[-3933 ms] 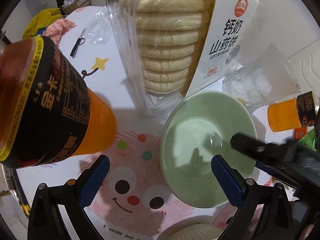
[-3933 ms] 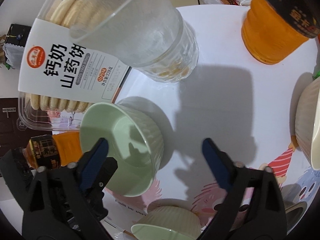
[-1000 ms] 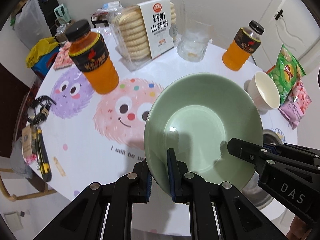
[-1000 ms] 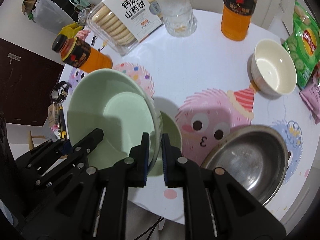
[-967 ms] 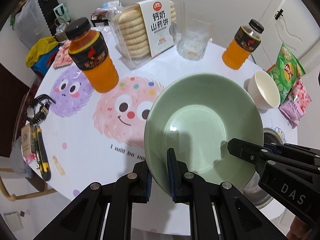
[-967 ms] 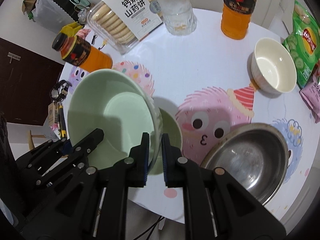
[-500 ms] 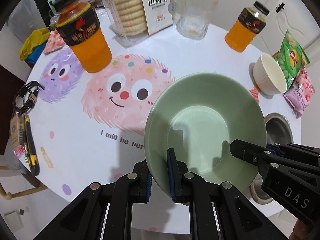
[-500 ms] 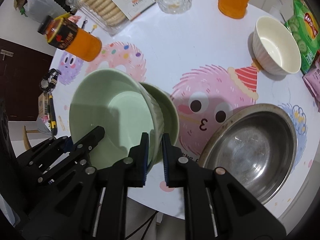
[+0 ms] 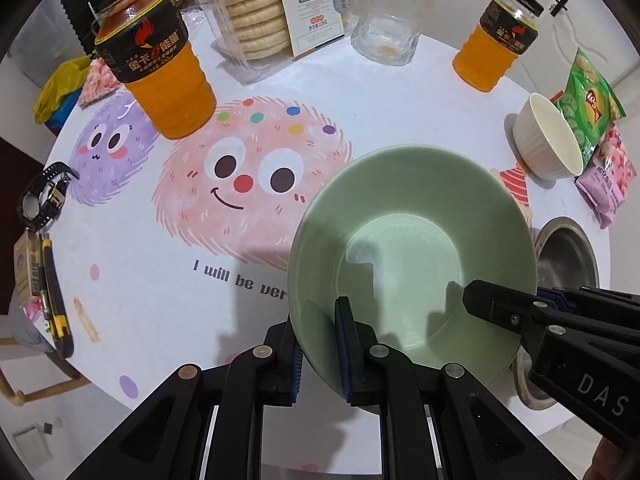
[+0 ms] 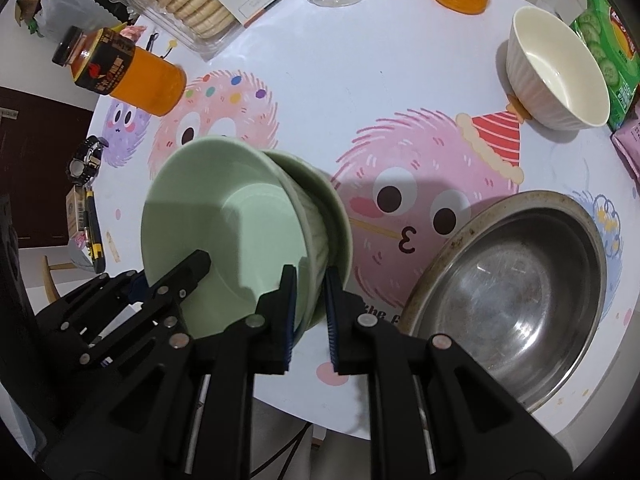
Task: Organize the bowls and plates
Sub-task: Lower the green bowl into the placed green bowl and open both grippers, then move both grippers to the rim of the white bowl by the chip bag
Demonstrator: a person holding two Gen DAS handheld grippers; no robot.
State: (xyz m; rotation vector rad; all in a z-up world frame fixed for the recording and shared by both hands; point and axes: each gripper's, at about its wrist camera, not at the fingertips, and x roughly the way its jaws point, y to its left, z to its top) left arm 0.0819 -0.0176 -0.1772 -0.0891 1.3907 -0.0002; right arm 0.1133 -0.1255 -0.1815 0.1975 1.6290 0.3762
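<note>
A pale green bowl [image 9: 412,248] is held above the table by both grippers. My left gripper [image 9: 320,344] is shut on its near left rim. My right gripper [image 10: 308,312] is shut on its near right rim, and its fingers [image 9: 500,308] show at the right in the left wrist view. The green bowl [image 10: 224,232] is tilted over a second green bowl [image 10: 340,232] on the table, partly inside it. A white ribbed bowl [image 10: 556,68] stands at the far right. A steel basin [image 10: 516,292] sits at the near right.
Two orange drink bottles [image 9: 156,64] [image 9: 496,40], a biscuit pack [image 9: 276,4] and a glass [image 9: 388,28] stand at the back. Snack bags [image 9: 588,96] lie at the right edge. A watch [image 9: 44,200] and a utility knife [image 9: 56,304] lie at the left edge.
Both grippers have closed on the green bowl, lifted it from beside the biscuit pack and carried it toward the near edge, down over the second green bowl.
</note>
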